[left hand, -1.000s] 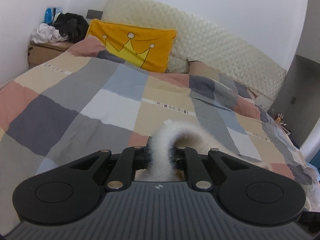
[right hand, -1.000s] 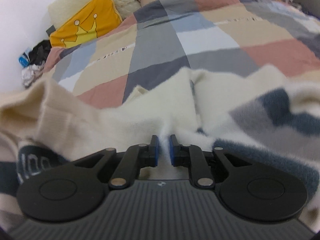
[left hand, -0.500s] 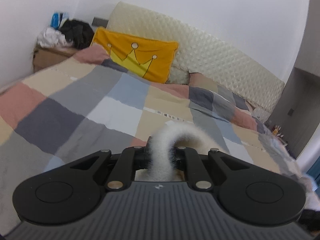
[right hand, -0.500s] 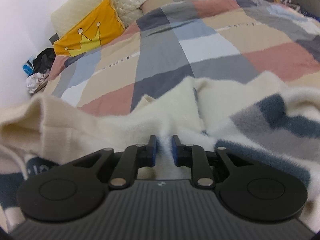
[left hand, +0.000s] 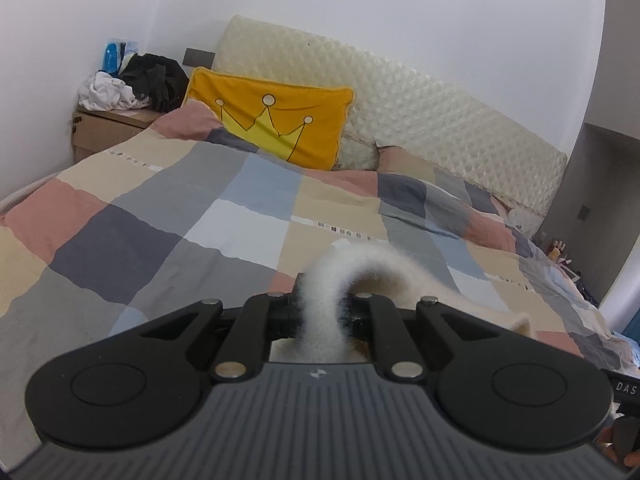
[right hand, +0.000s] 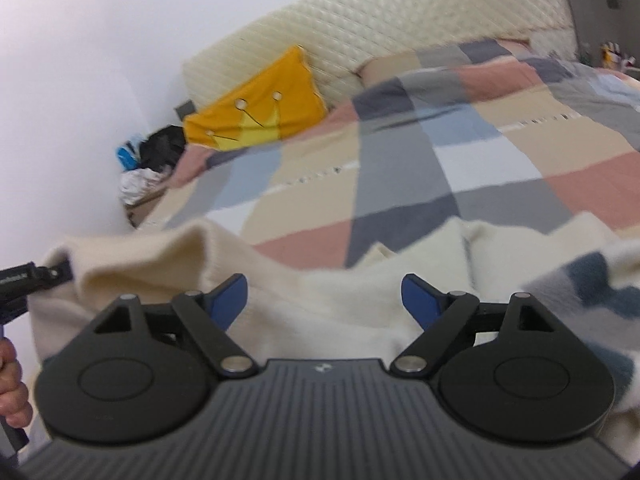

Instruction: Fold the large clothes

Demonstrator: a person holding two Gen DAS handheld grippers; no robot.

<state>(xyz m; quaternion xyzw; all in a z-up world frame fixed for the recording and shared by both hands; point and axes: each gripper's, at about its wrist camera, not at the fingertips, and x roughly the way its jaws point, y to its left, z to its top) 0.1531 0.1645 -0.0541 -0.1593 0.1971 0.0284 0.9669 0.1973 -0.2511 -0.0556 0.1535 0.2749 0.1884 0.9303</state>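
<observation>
A fluffy cream sweater (right hand: 344, 304) with grey and dark blue blocks lies on the patchwork duvet (right hand: 460, 168). My right gripper (right hand: 324, 296) hovers just above it, its jaws opening wide, blue pads apart and clear of the fabric. In the left wrist view my left gripper (left hand: 320, 312) is shut on a fold of the cream sweater (left hand: 324, 304), which arches up between its fingers and trails off to the right. The left gripper's tip (right hand: 44, 276) shows at the left edge of the right wrist view, holding the sweater's raised corner.
A yellow crown pillow (left hand: 276, 120) leans on the quilted cream headboard (left hand: 420, 108). A wooden nightstand (left hand: 108, 128) piled with dark and white clothes stands at the far left. A hand (right hand: 12, 384) grips the left tool's handle. Small items sit on a shelf (left hand: 560, 248) at the right.
My right gripper let go of the sweater, its jaws swinging wide, and it lifted and tipped up. My left gripper, still pinching the fabric, slid sideways across the bed.
</observation>
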